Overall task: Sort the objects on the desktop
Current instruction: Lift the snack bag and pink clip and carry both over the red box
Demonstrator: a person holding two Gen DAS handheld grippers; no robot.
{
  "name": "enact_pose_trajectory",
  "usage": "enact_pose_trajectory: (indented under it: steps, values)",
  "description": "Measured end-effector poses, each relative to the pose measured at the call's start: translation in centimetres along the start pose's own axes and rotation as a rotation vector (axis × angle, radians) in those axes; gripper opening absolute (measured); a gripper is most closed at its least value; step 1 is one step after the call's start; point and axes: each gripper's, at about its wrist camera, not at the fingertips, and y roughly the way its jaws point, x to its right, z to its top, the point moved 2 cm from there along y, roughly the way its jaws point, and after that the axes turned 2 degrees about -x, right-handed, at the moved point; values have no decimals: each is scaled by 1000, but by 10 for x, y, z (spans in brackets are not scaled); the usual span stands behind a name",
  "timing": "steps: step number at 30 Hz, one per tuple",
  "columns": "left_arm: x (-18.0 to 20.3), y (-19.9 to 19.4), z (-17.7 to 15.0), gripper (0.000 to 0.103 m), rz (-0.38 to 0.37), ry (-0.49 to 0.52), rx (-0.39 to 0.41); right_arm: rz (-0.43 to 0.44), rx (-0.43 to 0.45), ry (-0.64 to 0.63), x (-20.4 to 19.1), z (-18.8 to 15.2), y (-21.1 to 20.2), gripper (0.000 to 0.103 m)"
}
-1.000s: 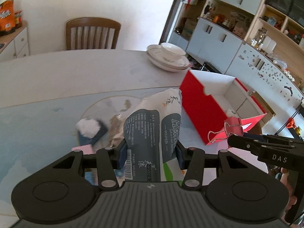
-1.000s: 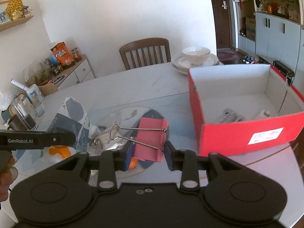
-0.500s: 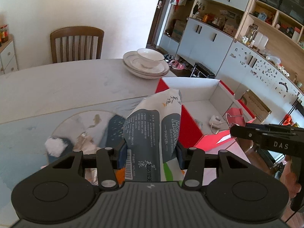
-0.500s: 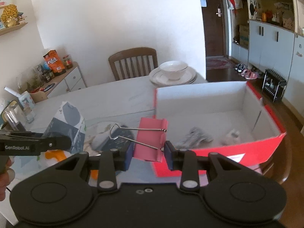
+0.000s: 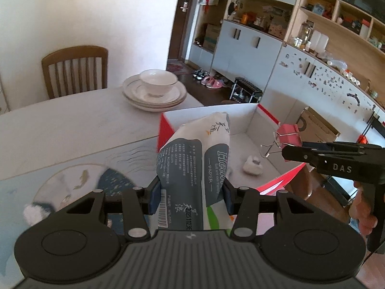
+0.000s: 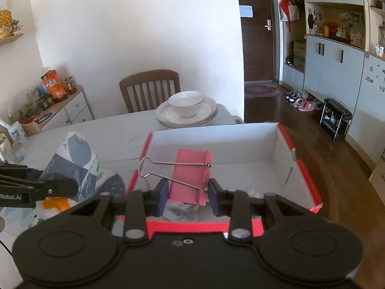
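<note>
My right tongs [image 6: 187, 196] clench the pink clip [image 6: 191, 177] right above the red box [image 6: 300, 166], nearer it; my left tongs [image 5: 190, 198] clench the tissue pack [image 5: 192, 168], upright, at the box's near-left corner

Both claws [image 5: 190, 198] [image 6: 188, 198] clamped, tilted downward

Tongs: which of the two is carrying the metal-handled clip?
The right tongs, shut on the pink binder clip with wire handles, over the red box. The left tongs grip a soft tissue pack instead.
</note>
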Motion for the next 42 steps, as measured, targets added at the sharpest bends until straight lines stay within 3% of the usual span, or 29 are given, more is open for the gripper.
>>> enact_pose_trajectory:
  steps: [13, 20, 29, 42]
  values:
    - [61, 59, 24, 48, -33, 105, -46, -18, -31, 5, 55, 17, 24, 34]
    - [79, 101, 34, 48, -19, 134, -118, -5, -91, 0, 74, 24, 52, 34]
    - [79, 143, 45, 48, -1, 140, -193, -12, -154, -23, 85, 33, 90, 34]
    - [72, 187, 45, 48, 26, 137, -303, 2, -327, -17, 88, 29, 145, 34]
